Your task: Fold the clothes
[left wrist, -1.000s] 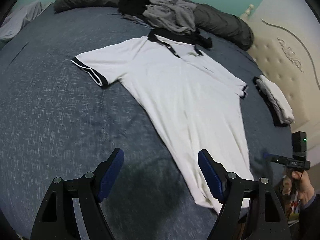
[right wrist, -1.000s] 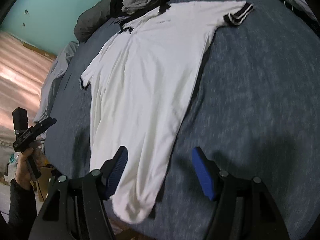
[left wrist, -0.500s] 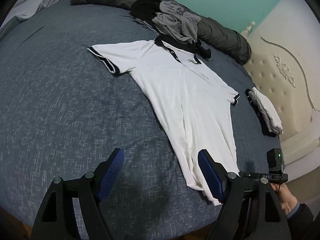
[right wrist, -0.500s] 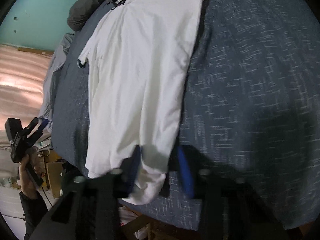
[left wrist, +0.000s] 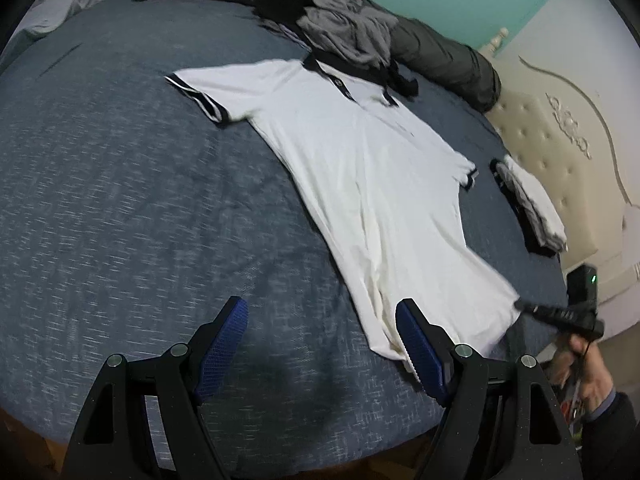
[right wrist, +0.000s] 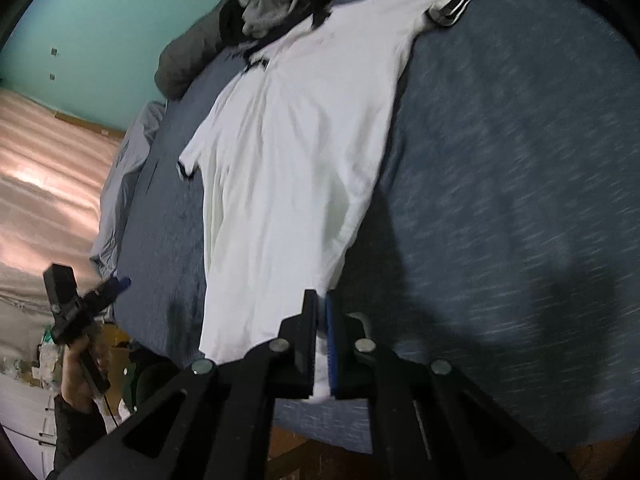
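Observation:
A white polo shirt [left wrist: 380,184] with black collar and sleeve trim lies flat, front up, on the blue bedspread [left wrist: 120,200]. My left gripper [left wrist: 322,340] is open just above the bedspread. Its right pad [left wrist: 420,344] is at the near-left hem corner and nothing is between the pads. In the right wrist view the shirt [right wrist: 288,160] runs away from my right gripper [right wrist: 322,308], whose jaws have closed to a pinch on the other hem corner. White cloth shows between the pads. Each gripper also shows in the other's view, hand-held: the right gripper [left wrist: 560,312] and the left gripper [right wrist: 88,300].
A heap of grey and black clothes [left wrist: 344,28] lies beyond the collar, against a long dark bolster [left wrist: 440,52]. A small folded stack [left wrist: 532,204] sits by the padded headboard [left wrist: 560,120]. The near bed edge is right under both grippers. Bare floor [right wrist: 40,160] lies off the far side.
My right gripper went from open over the hem corner to shut on it and has drawn the cloth taut. My left gripper stayed open and shifted toward the other hem corner.

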`<move>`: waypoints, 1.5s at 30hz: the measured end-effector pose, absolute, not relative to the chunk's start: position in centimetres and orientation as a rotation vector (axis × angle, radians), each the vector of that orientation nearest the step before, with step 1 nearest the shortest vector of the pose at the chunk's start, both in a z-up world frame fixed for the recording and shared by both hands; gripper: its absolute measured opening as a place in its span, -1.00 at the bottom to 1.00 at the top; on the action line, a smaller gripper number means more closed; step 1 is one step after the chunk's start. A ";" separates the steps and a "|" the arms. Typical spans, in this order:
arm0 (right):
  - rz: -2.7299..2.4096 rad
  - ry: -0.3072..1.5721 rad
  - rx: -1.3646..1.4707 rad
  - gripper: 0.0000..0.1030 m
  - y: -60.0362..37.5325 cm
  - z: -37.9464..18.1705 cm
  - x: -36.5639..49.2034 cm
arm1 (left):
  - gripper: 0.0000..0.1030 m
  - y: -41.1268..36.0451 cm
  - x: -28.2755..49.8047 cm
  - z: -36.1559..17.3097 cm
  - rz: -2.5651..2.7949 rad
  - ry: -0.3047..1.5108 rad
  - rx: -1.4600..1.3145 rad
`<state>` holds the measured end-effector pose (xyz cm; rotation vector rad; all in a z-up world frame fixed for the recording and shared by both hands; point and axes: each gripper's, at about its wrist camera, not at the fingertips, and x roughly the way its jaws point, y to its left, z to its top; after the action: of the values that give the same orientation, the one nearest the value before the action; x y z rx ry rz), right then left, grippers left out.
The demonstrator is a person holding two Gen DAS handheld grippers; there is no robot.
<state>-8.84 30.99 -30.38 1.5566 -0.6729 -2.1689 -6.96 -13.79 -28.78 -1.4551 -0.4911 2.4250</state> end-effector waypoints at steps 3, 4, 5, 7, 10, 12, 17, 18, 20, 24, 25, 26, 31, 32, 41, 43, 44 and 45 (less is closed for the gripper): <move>-2.223 -0.653 1.557 -0.93 32.8 -29.6 -9.0 | 0.55 -12.3 -7.4 -29.7 2.388 -0.477 -1.479; -2.237 -0.650 1.561 -0.93 33.5 -29.6 -9.0 | 0.55 -11.8 -7.5 -30.0 2.377 -0.473 -1.486; -2.251 -0.646 1.565 -0.93 34.2 -29.5 -9.0 | 0.55 -11.4 -7.6 -30.3 2.365 -0.469 -1.493; -2.277 -0.640 1.576 -0.93 35.3 -29.5 -9.0 | 0.55 -10.5 -7.8 -30.9 2.346 -0.459 -1.505; -2.305 -0.638 1.597 -0.93 36.4 -30.0 -9.1 | 0.43 -9.3 -8.2 -32.0 2.307 -0.445 -1.535; -2.330 -0.641 1.604 -0.93 37.4 -30.4 -8.9 | 0.35 -8.7 -8.4 -32.8 2.286 -0.430 -1.564; -2.388 -0.661 1.601 -0.93 39.5 -30.8 -9.4 | 0.09 -7.3 -8.6 -34.5 2.226 -0.438 -1.603; -2.383 -0.677 1.603 -0.93 39.8 -30.9 -9.5 | 0.09 -7.1 -8.6 -34.8 2.214 -0.455 -1.610; -2.375 -0.702 1.605 -0.93 40.3 -31.1 -9.6 | 0.08 -6.4 -8.6 -35.5 2.200 -0.462 -1.623; -2.368 -0.680 1.602 -0.93 40.0 -31.1 -9.7 | 0.08 -5.1 -8.6 -36.4 2.163 -0.464 -1.658; -2.366 -0.681 1.600 -0.93 40.0 -31.1 -9.7 | 0.08 -4.8 -8.6 -36.8 2.152 -0.476 -1.666; -2.364 -0.683 1.599 -0.93 39.9 -31.1 -9.7 | 0.07 -4.6 -8.5 -37.1 2.140 -0.489 -1.674; -2.357 -0.700 1.596 -0.93 40.0 -31.2 -9.5 | -0.48 -3.9 -8.9 -39.0 2.079 -0.570 -1.710; -2.356 -0.703 1.596 -0.93 40.0 -31.2 -9.4 | -0.53 -3.9 -9.0 -39.2 2.078 -0.570 -1.716; -2.346 -0.720 1.564 -0.93 39.5 -30.7 -8.9 | -0.98 -5.8 -7.6 -37.2 2.113 -0.522 -1.631; -2.350 -0.700 1.557 -0.93 39.2 -30.4 -8.9 | -0.98 -6.8 -7.2 -36.1 2.129 -0.518 -1.612; -2.351 -0.696 1.552 -0.93 39.2 -30.2 -8.9 | -0.98 -7.3 -7.0 -35.6 2.137 -0.517 -1.603; -2.352 -0.693 1.546 -0.93 39.1 -30.0 -8.9 | -0.98 -8.0 -6.8 -34.9 2.149 -0.515 -1.593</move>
<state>-8.94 39.13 -29.98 1.5461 -0.6932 -2.3523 -6.78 -7.97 -34.95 -1.5932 -0.5152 2.1489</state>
